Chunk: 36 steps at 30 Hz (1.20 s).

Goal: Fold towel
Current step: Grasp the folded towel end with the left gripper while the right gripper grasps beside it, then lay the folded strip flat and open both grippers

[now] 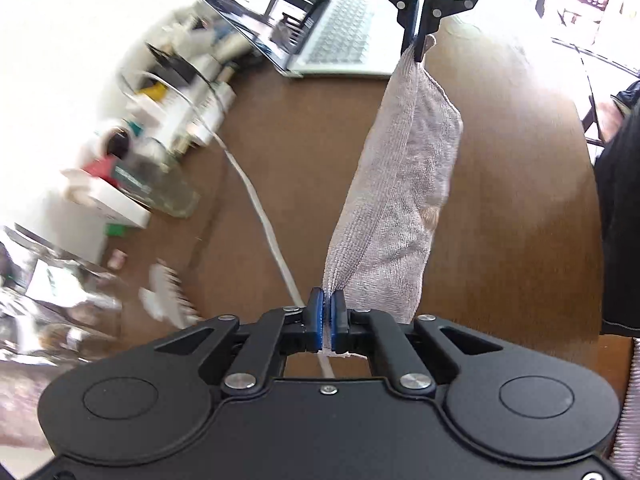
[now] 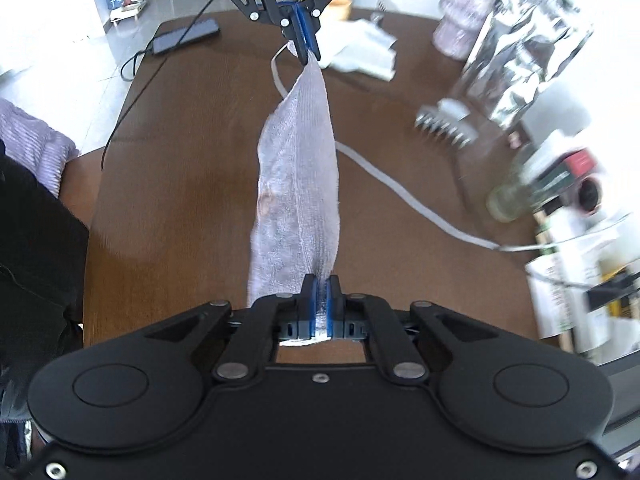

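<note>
**Towel stretched between two closed tools above the tabletop**

Black linkage and blue-padded fingers of the left tool (image 1: 327, 312) fill the near edge of its own view, pressed together on one end of the towel (image 1: 400, 184), with only the cloth's thickness between the pads. From the right wrist view the right tool (image 2: 321, 304) is closed the same way on the opposite end of the towel (image 2: 298, 184), a scrap of fabric poking out behind the pads. Each tool also shows at the far end of the other's view, the right tool (image 1: 420, 46) and the left tool (image 2: 306, 50), pinching the cloth at its tip.

Between the two tools the pale grey towel hangs as a long, doubled strip above the brown tabletop (image 1: 500, 200); whether its lower edge touches the wood cannot be told. Beyond the towel, a white flat cable (image 1: 260, 208) runs across the tabletop, and an open laptop (image 1: 336, 36) sits further off. Blurred boxes and bottles (image 1: 132, 184) crowd the tabletop's far side past the cable.
</note>
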Each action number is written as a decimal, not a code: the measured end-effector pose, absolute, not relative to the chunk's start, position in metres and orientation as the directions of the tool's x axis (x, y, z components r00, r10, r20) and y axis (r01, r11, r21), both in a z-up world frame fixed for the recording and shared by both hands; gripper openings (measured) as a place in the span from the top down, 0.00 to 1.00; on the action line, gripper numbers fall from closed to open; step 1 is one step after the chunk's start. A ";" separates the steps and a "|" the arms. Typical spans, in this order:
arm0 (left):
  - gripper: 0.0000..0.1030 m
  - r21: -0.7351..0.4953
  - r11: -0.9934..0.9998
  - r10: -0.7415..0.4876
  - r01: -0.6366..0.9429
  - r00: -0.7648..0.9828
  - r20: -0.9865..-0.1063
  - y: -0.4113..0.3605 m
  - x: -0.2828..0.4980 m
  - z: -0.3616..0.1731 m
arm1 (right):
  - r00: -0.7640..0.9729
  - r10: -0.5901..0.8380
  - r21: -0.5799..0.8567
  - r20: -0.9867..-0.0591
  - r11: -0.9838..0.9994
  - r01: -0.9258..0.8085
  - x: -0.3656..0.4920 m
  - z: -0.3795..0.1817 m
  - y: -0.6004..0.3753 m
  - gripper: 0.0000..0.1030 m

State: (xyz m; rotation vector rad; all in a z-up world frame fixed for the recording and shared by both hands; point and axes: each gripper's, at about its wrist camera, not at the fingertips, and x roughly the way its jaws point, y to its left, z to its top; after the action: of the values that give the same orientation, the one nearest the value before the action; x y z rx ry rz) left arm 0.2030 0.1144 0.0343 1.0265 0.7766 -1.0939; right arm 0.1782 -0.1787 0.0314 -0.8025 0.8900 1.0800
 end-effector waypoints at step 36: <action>0.96 0.022 0.074 -0.250 0.997 0.040 -0.967 0.093 0.048 -0.115 | -0.094 0.307 0.169 -0.947 0.229 -0.959 0.037 -0.139 -0.164 0.95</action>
State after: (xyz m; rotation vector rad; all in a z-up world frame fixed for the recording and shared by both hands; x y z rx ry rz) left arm 0.0480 0.0927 -0.1151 0.9860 1.0315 -1.2450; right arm 0.0367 -0.1635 -0.1394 -0.7390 1.1909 1.2394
